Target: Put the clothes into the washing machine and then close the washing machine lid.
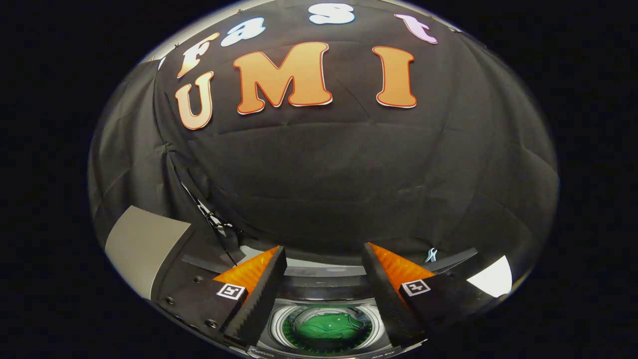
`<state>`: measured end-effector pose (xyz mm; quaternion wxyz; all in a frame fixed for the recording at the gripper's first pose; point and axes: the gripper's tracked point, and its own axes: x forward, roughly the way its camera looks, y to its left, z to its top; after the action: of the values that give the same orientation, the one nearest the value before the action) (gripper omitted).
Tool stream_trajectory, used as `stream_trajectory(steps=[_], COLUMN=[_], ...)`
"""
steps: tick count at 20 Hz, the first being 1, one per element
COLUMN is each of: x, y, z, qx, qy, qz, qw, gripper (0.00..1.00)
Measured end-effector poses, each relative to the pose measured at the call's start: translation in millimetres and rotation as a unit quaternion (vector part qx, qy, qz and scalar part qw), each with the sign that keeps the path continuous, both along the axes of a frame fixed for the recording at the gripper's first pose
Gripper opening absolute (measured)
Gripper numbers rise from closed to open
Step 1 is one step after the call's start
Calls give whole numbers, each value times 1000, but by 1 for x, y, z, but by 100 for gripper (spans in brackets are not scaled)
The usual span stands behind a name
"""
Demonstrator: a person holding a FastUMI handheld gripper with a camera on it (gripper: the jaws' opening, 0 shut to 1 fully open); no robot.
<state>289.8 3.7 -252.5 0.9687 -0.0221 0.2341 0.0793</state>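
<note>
Green crumpled cloth (326, 326) inside the round drum of the white top-loading washing machine (324, 299).
Gripper (324, 257) above it, fingers spread wide, holding nothing; the drum shows between them.

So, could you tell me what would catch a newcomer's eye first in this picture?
Probably the green garment lying in the round metal drum of the washing machine, seen between the gripper fingers, which stand open and hold nothing. Next, the black cloth wall rising beyond the fingers, and the grey lid panel standing to their left.
</note>
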Motion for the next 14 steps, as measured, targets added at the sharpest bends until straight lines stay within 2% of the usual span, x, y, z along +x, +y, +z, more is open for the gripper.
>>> stream_trajectory(steps=[8,11,14], x=[-50,-78,-111], y=[-4,-10,-31], z=[-14,-34,-76], qx=[6,11,-13], qy=[-8,13,50], qz=[15,21,1], qw=[1000,1000,999], gripper=[98,98,100])
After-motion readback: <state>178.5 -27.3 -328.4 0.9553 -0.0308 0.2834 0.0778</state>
